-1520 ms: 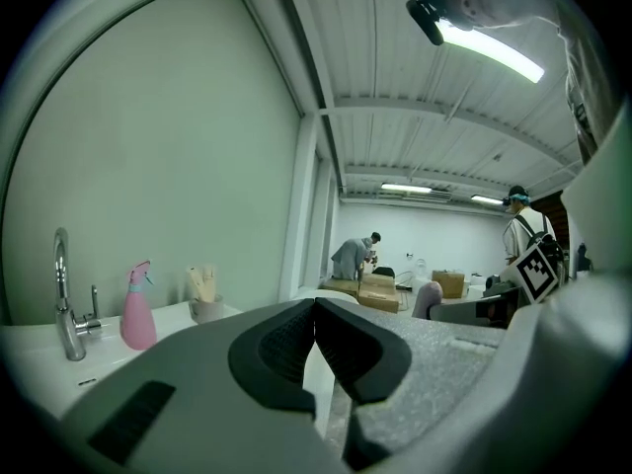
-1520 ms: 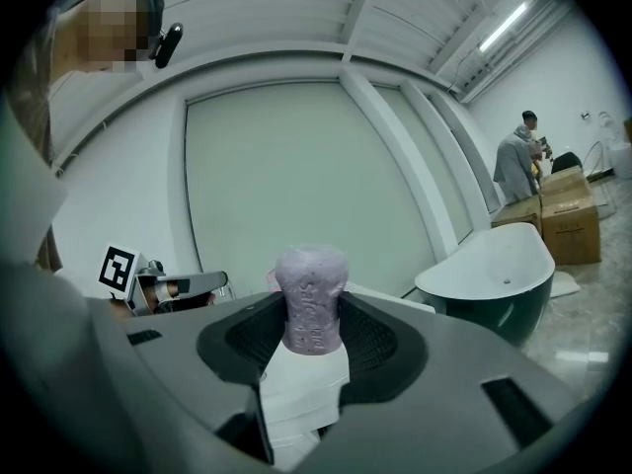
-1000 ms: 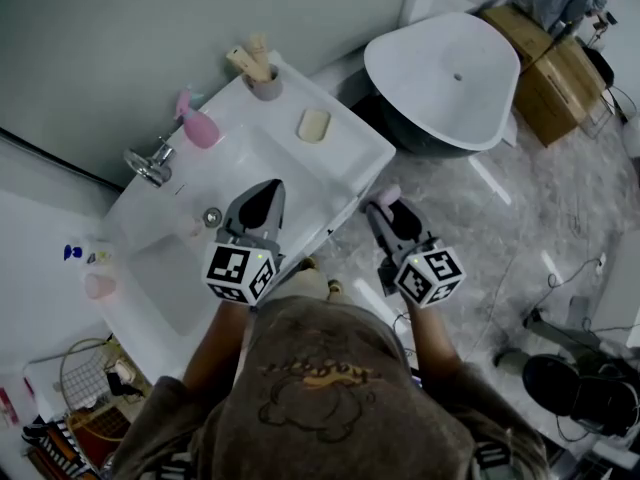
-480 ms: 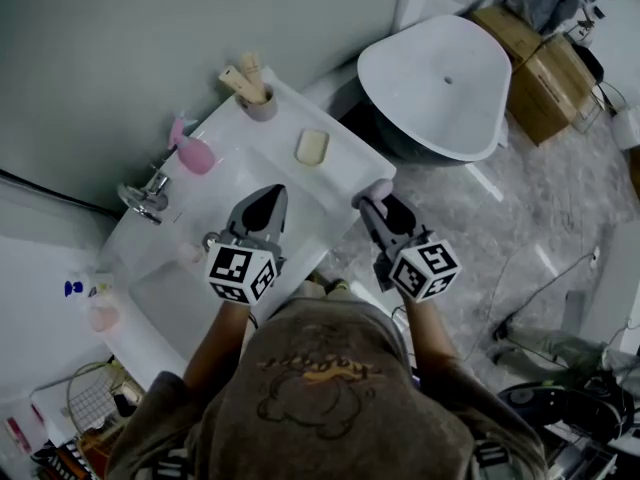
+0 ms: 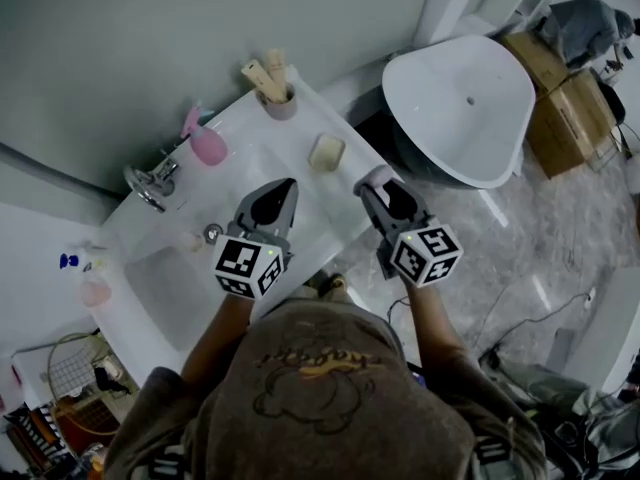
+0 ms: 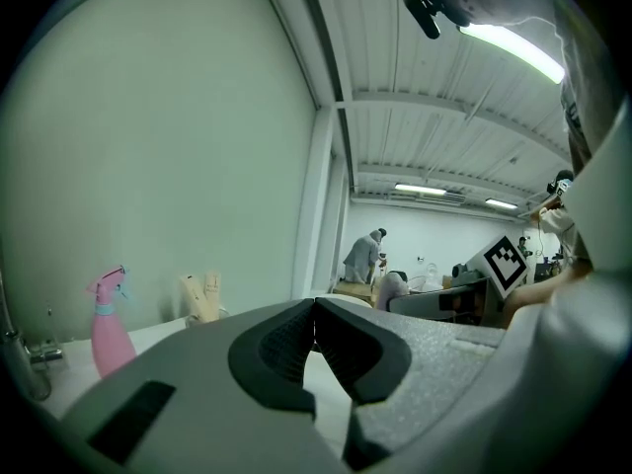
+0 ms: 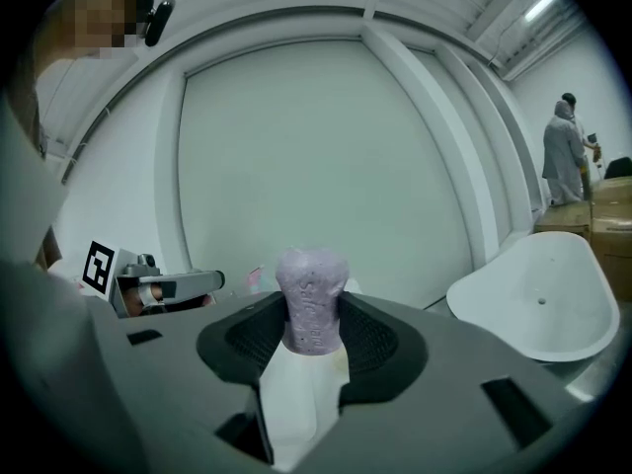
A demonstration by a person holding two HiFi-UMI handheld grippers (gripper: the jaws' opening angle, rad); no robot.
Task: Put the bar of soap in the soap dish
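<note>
A pale purple bar of soap (image 7: 311, 299) stands on end between the fingers of my right gripper (image 7: 314, 329), which is shut on it. In the head view that gripper (image 5: 376, 190) and the soap (image 5: 373, 175) hover at the front right corner of the white washbasin counter (image 5: 240, 138). The cream soap dish (image 5: 327, 153) lies on the counter just beyond and left of the soap, a short gap away. My left gripper (image 5: 286, 186) is over the counter in front of the basin; its jaws meet at the tips (image 6: 315, 307) and hold nothing.
A pink spray bottle (image 5: 205, 140) and a cup of wooden items (image 5: 278, 93) stand along the wall, with a chrome tap (image 5: 150, 180) further left. A white bathtub (image 5: 470, 108) sits to the right, with cardboard boxes (image 5: 570, 118) and a person (image 5: 590, 23) beyond.
My right gripper has carried the soap up and toward the counter's corner, closer to the soap dish. The left gripper has stayed shut over the counter.
</note>
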